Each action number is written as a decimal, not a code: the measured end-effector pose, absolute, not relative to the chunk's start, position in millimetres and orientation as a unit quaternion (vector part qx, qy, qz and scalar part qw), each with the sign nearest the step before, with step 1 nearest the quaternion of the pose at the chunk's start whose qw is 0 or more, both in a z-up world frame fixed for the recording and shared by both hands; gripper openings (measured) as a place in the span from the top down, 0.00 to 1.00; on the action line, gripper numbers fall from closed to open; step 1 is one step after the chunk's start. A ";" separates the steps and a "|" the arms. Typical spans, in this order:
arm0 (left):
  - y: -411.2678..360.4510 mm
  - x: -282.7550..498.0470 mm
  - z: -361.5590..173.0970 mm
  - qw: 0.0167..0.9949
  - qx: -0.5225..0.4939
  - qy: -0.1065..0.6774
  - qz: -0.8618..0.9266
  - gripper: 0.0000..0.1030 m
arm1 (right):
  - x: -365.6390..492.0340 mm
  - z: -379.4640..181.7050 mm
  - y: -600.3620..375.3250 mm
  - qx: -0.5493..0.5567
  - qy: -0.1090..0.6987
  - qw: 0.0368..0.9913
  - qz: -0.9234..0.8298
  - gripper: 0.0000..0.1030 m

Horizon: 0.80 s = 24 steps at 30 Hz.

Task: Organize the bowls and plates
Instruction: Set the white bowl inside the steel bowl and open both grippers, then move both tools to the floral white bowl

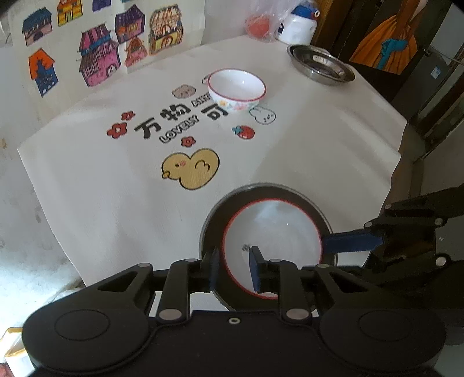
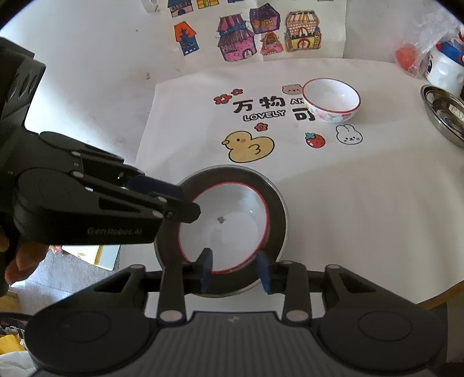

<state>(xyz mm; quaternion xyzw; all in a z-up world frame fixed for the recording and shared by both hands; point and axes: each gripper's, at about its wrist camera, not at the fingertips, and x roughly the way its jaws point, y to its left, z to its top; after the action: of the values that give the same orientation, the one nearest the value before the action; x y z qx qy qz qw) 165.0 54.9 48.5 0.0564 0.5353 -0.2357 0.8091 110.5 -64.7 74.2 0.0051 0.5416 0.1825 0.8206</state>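
A white bowl with a red rim [image 1: 275, 232] [image 2: 229, 226] sits inside a shallow metal plate [image 1: 214, 214] [image 2: 275, 203] near the table's front edge. My left gripper [image 1: 235, 268] [image 2: 185, 200] straddles the bowl's left wall, one finger outside by the plate rim and one deep inside, shut on the bowl. My right gripper [image 2: 235, 269] is open over the bowl's near rim, pinching nothing; one blue finger [image 1: 351, 240] reaches the bowl's right rim. A second white floral bowl [image 1: 236, 87] [image 2: 332, 100] stands alone mid-table.
Another metal dish [image 1: 320, 65] [image 2: 443, 116] lies at the back right, beside a plastic bag with an orange ball [image 1: 258, 26] and a white and blue jar [image 1: 298, 24]. A printed white cloth [image 1: 116, 188] covers the table. A wall [image 2: 87, 72] runs behind.
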 end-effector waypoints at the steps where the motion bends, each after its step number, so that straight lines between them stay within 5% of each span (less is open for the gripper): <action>1: 55.7 165.4 50.0 0.810 0.056 0.533 -0.236 0.74 | 109.6 76.6 -65.5 0.005 0.538 0.823 0.184 0.53; 6: 58.3 166.3 57.1 0.817 0.049 0.521 -0.242 0.66 | 105.4 92.9 -70.9 0.009 0.515 0.835 0.193 0.40; 17: 56.1 191.6 75.3 0.858 0.028 0.462 -0.221 0.15 | 129.6 110.2 -127.1 0.059 0.448 0.883 0.126 0.02; 24: 40.9 229.6 80.0 0.894 0.028 0.409 -0.182 0.03 | 174.7 91.5 -160.1 0.106 0.415 0.901 0.071 0.00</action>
<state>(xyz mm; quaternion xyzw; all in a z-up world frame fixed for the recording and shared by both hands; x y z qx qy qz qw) 229.6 40.9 80.0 0.0276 0.4094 -0.1815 0.8937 174.7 -160.1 91.5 0.1059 0.4155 0.0711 0.9006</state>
